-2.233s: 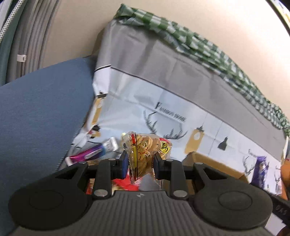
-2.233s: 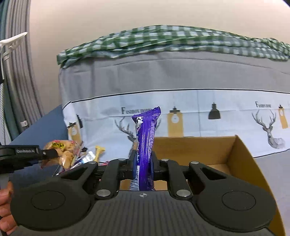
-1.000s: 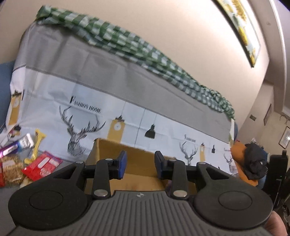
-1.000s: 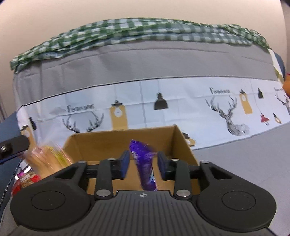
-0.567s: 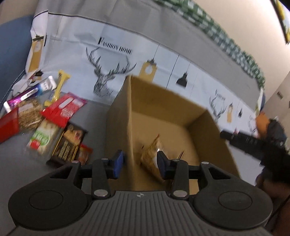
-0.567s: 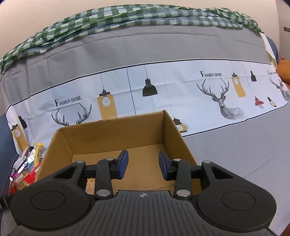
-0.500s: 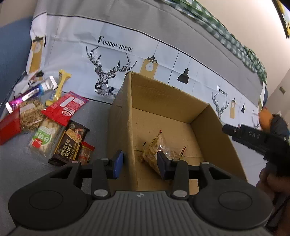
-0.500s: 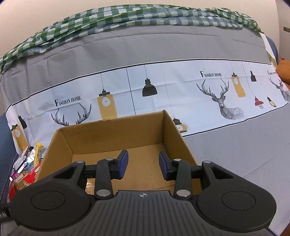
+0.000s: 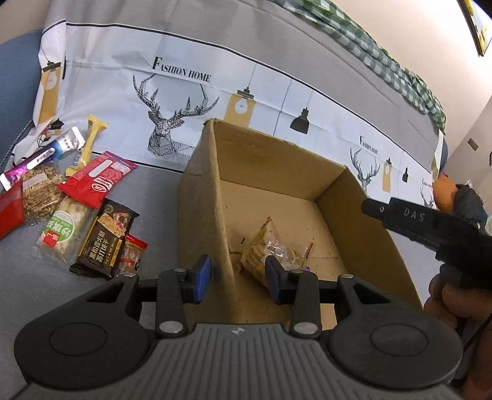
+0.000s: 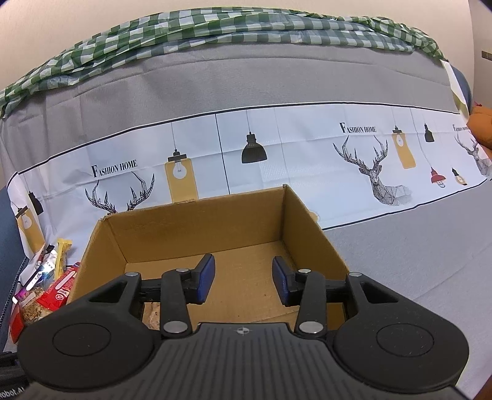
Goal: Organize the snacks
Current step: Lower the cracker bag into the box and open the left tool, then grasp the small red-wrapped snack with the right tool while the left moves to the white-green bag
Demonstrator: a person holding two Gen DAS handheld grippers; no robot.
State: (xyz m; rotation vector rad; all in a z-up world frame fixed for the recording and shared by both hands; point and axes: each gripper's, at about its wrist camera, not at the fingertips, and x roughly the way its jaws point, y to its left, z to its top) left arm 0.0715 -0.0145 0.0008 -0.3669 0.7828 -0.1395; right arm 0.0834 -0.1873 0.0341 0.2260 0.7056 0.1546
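An open cardboard box (image 9: 276,160) sits on the grey sofa seat. A clear packet of biscuits (image 9: 270,249) lies on its floor near the front left corner. My left gripper (image 9: 238,274) hovers open over the box's left wall, with nothing held. My right gripper (image 10: 243,274) hangs above the box (image 10: 196,227); its jaws are opening and nothing is between them. The purple bar is not visible in either view. Loose snacks lie left of the box: a red packet (image 9: 101,181), a dark biscuit pack (image 9: 107,237) and a green-labelled pack (image 9: 61,227).
The right tool's black body (image 9: 430,221), held by a hand (image 9: 446,301), reaches over the box's right side. A deer-print cloth (image 10: 307,147) covers the sofa back, with a green checked cloth (image 10: 215,27) on top. The snack pile (image 10: 46,289) borders a blue cushion (image 9: 15,92).
The left gripper let go of the biscuit packet, which now lies in the box, and tipped downward. The right gripper released the purple bar and its jaws spread wider.
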